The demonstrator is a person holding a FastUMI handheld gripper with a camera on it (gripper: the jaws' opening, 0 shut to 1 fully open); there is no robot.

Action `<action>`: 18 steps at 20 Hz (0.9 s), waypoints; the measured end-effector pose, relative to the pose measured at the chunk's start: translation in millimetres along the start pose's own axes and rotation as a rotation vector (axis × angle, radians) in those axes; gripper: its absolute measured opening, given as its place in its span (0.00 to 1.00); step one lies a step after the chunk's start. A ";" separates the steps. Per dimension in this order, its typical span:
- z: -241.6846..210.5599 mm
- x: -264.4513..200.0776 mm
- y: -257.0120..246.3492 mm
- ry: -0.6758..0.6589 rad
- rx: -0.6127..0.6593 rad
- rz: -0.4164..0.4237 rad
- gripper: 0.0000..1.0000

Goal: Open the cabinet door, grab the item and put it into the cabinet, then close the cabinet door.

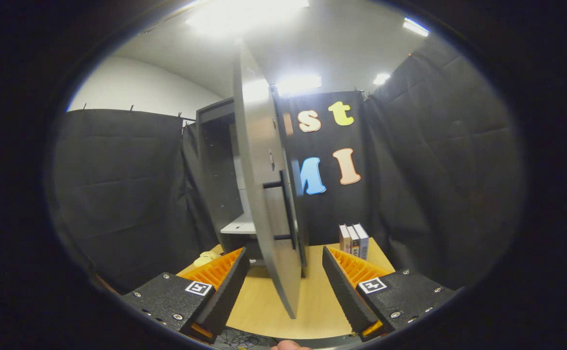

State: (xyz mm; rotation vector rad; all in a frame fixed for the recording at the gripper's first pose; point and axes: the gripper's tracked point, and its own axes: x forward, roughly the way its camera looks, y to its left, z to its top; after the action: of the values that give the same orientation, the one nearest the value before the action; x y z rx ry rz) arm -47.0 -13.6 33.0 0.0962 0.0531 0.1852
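Here the cabinet door [269,194] is seen swung wide, edge-on between the spread, empty fingers of the gripper [286,287]; its black handle [288,209] is untouched. The opening step is judged done. Next, the yellow item [205,258] on the table [312,296], beside the cabinet [220,165], is to be grasped.

Gripper [286,279]: fingers spread wide, holding nothing.
Place: one finger on each side of the door's [269,194] near edge, not touching it.
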 end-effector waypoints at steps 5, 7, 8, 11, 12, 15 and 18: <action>8.1 28.8 -40.1 -0.019 -0.013 -0.036 0.93; 9.3 42.3 -49.2 -0.017 -0.011 -0.034 0.93; 9.8 48.0 -53.0 -0.014 -0.009 -0.036 0.93; 13.3 69.6 -53.1 -0.011 0.016 -0.014 0.93; 14.4 73.6 -49.4 -0.012 0.017 -0.002 0.93; 9.9 77.8 -41.3 -0.006 0.008 0.026 0.93; 8.3 82.2 -31.1 -0.013 -0.015 0.029 0.93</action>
State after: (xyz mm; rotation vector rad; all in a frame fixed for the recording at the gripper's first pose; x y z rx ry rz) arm 39.9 -29.5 34.6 0.0831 0.0374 0.2136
